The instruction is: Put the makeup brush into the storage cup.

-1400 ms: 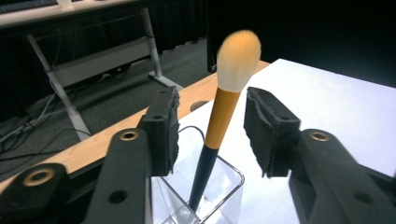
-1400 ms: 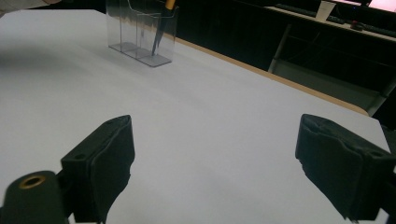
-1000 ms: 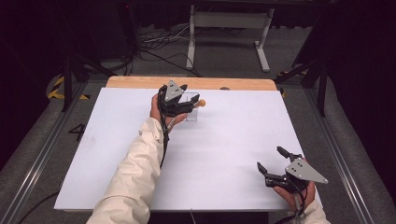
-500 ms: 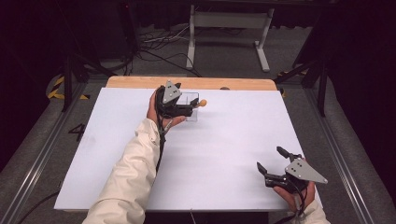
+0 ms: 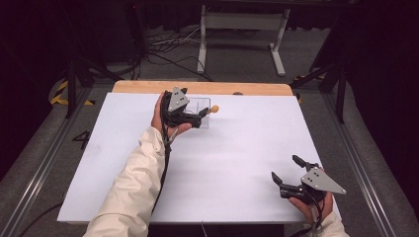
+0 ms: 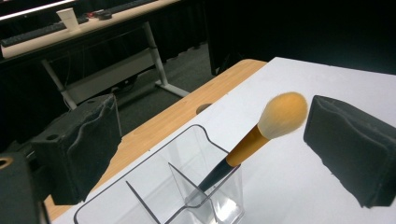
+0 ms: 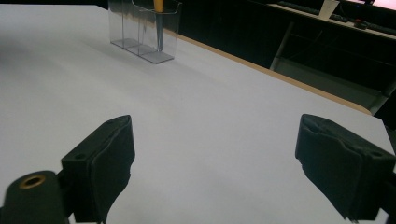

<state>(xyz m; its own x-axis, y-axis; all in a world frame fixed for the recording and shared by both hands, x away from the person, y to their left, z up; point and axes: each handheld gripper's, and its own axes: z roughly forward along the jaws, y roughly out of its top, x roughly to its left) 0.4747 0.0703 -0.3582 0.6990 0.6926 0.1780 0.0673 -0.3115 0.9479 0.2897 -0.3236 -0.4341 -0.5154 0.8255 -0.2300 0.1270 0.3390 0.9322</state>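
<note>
A white table top (image 5: 222, 163) lies bare across its near half, with a strip of wooden edge (image 5: 257, 89) along the far side. Beyond it stands a white-legged desk frame (image 5: 279, 49), dark cables (image 5: 168, 47) tangled on the grey floor beside it. Yellow-and-black tape (image 5: 59, 91) marks the floor at far left, and a paper cup (image 6: 68, 18) sits upright on the long desk (image 6: 93, 25) in the left gripper view.

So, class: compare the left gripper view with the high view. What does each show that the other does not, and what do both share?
Left gripper view alone: the clear organiser's inner dividers, and a paper cup on a far desk. High view alone: the right gripper, open, near the table's front corner, and the person's sleeve. Both: the orange-tipped makeup brush leaning in the organiser, and the open left gripper.
</note>
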